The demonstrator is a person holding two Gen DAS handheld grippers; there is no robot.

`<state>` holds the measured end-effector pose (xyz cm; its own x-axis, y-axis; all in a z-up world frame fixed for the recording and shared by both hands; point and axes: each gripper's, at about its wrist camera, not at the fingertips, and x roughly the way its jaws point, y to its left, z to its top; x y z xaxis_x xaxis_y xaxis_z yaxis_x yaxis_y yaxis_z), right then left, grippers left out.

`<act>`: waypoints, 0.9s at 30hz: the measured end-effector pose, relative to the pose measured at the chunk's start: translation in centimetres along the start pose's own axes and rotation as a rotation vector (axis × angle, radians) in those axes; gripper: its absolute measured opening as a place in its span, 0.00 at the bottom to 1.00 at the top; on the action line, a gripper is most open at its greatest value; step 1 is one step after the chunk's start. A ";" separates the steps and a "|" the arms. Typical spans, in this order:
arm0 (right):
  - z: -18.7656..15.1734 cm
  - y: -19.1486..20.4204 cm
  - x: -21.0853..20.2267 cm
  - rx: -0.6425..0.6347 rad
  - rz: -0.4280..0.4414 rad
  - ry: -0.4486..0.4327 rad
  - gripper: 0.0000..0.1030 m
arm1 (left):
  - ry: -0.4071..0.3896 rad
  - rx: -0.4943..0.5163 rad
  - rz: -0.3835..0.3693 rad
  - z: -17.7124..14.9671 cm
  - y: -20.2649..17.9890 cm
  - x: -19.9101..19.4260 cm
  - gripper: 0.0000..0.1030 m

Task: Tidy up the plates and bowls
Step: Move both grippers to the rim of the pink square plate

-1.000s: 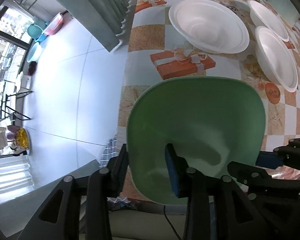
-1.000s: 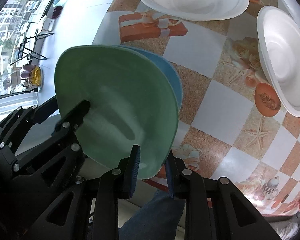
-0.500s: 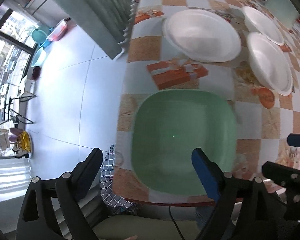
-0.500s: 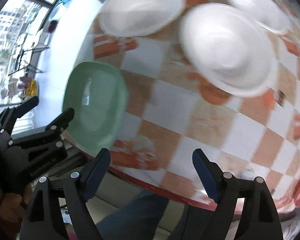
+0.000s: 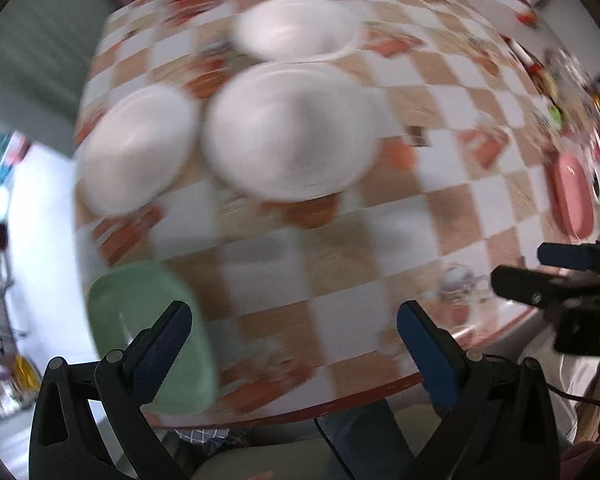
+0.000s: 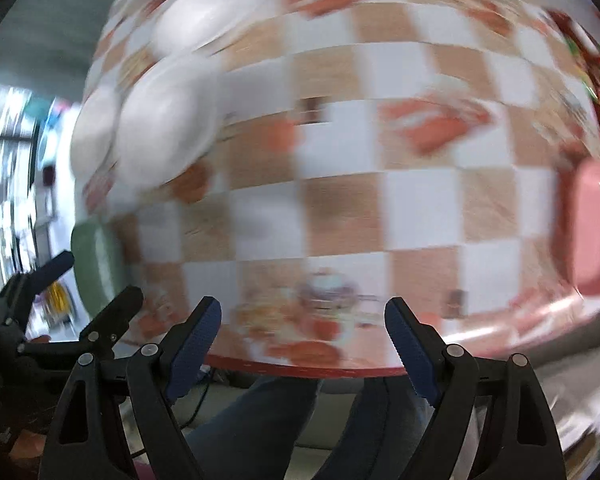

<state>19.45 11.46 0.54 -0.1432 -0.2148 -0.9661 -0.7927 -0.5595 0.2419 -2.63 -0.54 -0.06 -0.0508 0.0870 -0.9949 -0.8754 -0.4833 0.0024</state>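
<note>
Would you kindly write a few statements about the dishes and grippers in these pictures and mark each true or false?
1. The left gripper holds the green dish. False: its jaws, which have just been opening, stand apart with nothing between them.
2. Three white dishes sit on the checked table. True.
3. The right gripper is open and empty. True.
4. The pink dish sits on the green dish. False: they lie near opposite sides of the table.
</note>
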 end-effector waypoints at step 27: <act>3.0 -32.4 -4.0 0.281 -0.154 -0.033 0.83 | 0.123 0.191 -0.014 10.3 -32.0 3.7 1.00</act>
<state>43.88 32.86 -3.68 -0.0248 -0.1159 -0.9930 -0.9387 -0.3390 0.0630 20.24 24.23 -2.82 0.0112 -0.0199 -0.9997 -0.9515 -0.3077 -0.0045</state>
